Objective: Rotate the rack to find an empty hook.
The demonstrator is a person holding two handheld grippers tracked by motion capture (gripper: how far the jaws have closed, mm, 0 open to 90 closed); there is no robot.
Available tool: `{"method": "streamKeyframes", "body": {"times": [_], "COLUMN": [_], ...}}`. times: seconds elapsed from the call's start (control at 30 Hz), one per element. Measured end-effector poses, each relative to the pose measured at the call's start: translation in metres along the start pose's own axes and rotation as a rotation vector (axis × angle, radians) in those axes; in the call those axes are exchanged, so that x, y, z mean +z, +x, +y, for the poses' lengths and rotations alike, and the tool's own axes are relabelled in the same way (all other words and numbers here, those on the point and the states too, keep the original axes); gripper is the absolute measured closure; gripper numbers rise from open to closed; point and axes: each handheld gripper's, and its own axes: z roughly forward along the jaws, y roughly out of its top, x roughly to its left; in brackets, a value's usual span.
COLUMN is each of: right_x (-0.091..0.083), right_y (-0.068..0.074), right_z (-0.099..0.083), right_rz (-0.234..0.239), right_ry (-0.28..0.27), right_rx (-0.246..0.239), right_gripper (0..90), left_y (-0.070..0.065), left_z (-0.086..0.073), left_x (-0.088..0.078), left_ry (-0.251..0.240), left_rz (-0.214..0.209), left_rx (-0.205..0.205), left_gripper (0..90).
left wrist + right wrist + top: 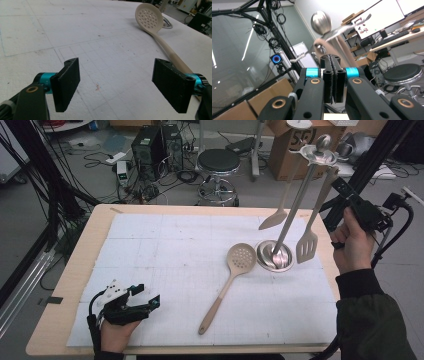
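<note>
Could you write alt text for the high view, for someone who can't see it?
A person's right hand holds black tongs up beside a metal utensil stand hung with a slotted turner and a spatula. A beige skimmer spoon lies on the white mat; the left tongs rest near the table's front edge.

A black round stool (218,161) stands behind the worktop (70,270). Two computer towers (156,145) sit left of it among floor cables. A cardboard box (292,145) stands to its right.
</note>
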Motion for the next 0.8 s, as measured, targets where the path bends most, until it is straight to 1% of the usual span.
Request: {"method": "streamKeyframes", "body": {"times": [0.3,0.37,0.4,0.5,0.6,0.67,0.8], "right_x": [0.004,0.006,0.007,0.009,0.010,0.010,0.010], "right_y": [-0.001,0.000,0.000,0.002,0.003,0.004,0.008], "right_z": [0.010,0.012,0.013,0.014,0.015,0.015,0.014], "right_rz": [-0.020,-0.016,-0.020,-0.015,-0.012,-0.012,0.008], "right_ry": [-0.034,-0.040,-0.041,-0.049,-0.058,-0.060,-0.053], "right_rx": [0.011,0.019,0.014,0.012,0.014,0.016,0.013], "right_gripper": [89.9,89.9,89.9,89.9,89.9,89.9,89.9], "left_y": [-0.001,-0.001,0.000,0.000,0.000,-0.001,-0.001], "left_z": [0.000,0.000,0.000,0.000,0.001,0.001,0.001], "left_x": [0.000,0.000,-0.001,-0.001,-0.002,-0.002,-0.002], "left_ry": [-0.004,-0.002,-0.003,-0.008,-0.008,-0.009,-0.006], "left_rz": [-0.003,-0.004,-0.004,-0.003,-0.005,-0.005,-0.003], "left_rx": [-0.003,-0.002,-0.001,-0.009,0.003,-0.001,0.001], "left_gripper": [23.0,23.0,23.0,23.0,23.0,23.0,23.0]}}
